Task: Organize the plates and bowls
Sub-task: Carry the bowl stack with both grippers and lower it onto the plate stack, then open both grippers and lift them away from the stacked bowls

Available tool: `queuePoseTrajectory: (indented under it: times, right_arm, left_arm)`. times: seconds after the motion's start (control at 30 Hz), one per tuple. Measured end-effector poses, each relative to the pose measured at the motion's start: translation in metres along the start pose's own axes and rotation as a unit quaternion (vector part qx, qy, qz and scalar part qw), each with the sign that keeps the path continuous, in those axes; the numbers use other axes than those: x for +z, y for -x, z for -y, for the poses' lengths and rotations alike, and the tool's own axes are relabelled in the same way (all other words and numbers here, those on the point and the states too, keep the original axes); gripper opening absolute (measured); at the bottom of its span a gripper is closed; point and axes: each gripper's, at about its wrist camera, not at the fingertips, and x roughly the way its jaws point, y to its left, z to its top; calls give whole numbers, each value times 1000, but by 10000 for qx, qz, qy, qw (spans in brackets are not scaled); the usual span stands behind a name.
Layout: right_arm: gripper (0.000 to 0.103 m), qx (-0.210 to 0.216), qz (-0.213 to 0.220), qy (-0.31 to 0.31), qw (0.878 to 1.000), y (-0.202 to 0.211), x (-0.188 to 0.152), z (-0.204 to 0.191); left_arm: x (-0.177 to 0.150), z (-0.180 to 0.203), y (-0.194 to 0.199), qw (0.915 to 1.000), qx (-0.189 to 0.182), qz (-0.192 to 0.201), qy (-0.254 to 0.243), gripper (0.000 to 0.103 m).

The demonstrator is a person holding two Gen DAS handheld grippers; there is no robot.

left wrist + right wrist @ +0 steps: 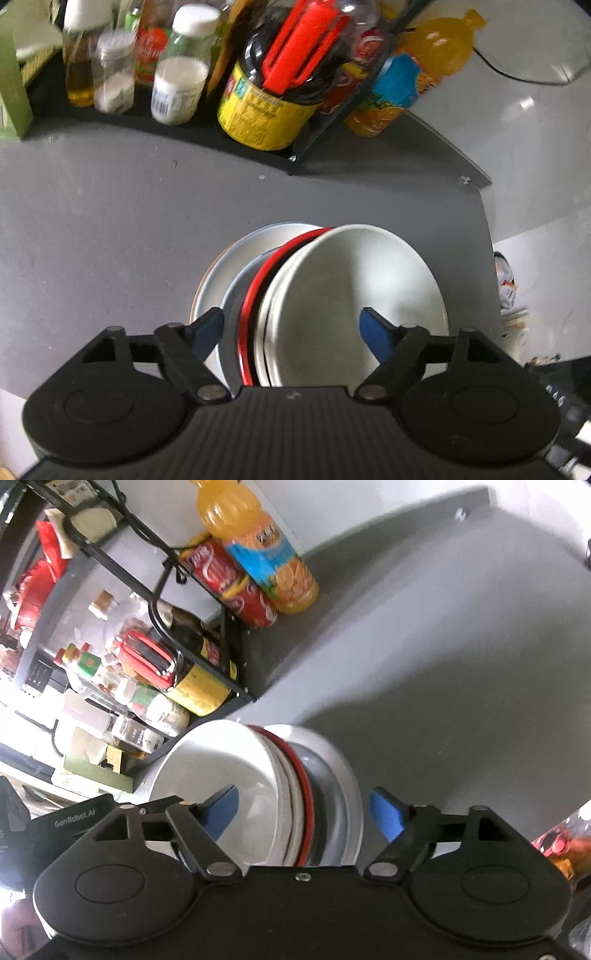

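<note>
Nearest in both wrist views: the stack of dishes, seen edge-on between the blue pads. Left gripper (pixel 291 332) has its jaws spread wide w/ nothing pinched; one pad sits outside the grey plate side, the other over the hollow of the white bowl (pixel 354 295). Right gripper (pixel 303 808) is likewise spread & empty, one pad over the white bowl's (pixel 218 768) hollow, the other just outside the grey plate (pixel 332 768).

The stack itself: white bowl on one end, then a red-rimmed dish (pixel 255 291) pressed against it, then the grey plate (pixel 236 266) behind. From these angles the rims run roughly fwd, along the fingers, so the stack's thin axis lies across the jaws. Can't tell if it stands on edge or if the cameras look down on it.

Judgement: both grippers straddle the same stack, from opposite ends; neither clearly nearer. Closing would clamp across the whole set, not one dish.

Beyond the stack: bare grey table (pixel 110 221). Further past it, a black wire rack (pixel 207 664) of jars & bottles, w/ an orange juice bottle (pixel 266 554) beside the rack's end, well apart from the stack.
</note>
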Motion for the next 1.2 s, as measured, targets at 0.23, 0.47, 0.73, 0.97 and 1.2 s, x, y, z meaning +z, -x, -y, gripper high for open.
queuePoseTrajectory:
  times: [0.23, 0.47, 0.73, 0.97, 1.2]
  right_arm:
    - [91, -232, 216, 87, 9995, 34, -7, 16]
    - [94, -428, 212, 303, 9984, 73, -22, 28]
    - [103, -581, 435, 313, 9969, 113, -44, 37]
    - [103, -811, 778, 402, 9929, 149, -65, 37]
    - [103, -1079, 1050, 375, 9879, 176, -86, 37]
  left_arm:
    - [-17, 18, 16, 9992, 117, 134, -345, 88]
    - [-42, 38, 47, 9978, 284, 296, -530, 93]
    - [-81, 51, 74, 9961, 356, 392, -702, 94]
    - [-111, 65, 101, 9935, 263, 599, -934, 94]
    - [-137, 73, 121, 9907, 201, 677, -1161, 94]
